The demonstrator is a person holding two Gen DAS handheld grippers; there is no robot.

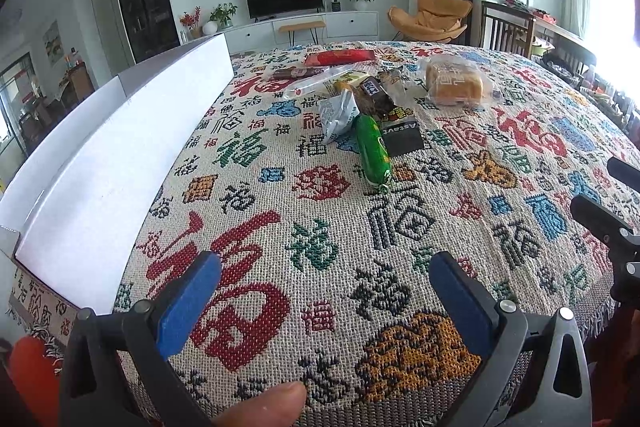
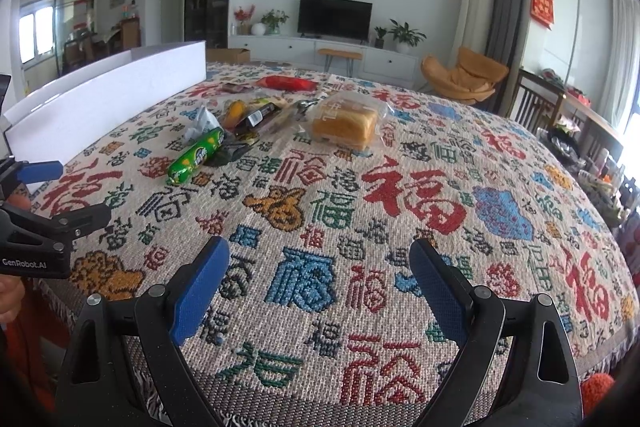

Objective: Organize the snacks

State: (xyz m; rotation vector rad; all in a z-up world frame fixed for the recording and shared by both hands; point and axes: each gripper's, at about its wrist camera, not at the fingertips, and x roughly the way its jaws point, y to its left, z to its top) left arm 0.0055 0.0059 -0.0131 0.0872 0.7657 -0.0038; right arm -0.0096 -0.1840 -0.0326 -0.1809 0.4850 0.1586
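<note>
A pile of snacks lies mid-table on a patterned cloth: a green tube pack [image 1: 373, 150] [image 2: 196, 155], a silver-blue bag [image 1: 338, 115], a dark chocolate bar [image 1: 376, 91], a wrapped bread loaf [image 1: 454, 83] [image 2: 345, 123], a red packet [image 1: 340, 58] [image 2: 286, 82] and a clear-wrapped sausage [image 1: 310, 83]. A white open box [image 1: 112, 163] [image 2: 100, 99] stands at the left. My left gripper [image 1: 325, 273] is open and empty near the front edge. My right gripper [image 2: 319, 261] is open and empty, well short of the snacks.
The table [image 1: 320, 227] is covered by a woven cloth with fringe at the front edge. The right gripper's body shows at the right edge of the left wrist view [image 1: 608, 223]; the left gripper's shows at the left of the right wrist view [image 2: 44, 223]. Chairs stand far right.
</note>
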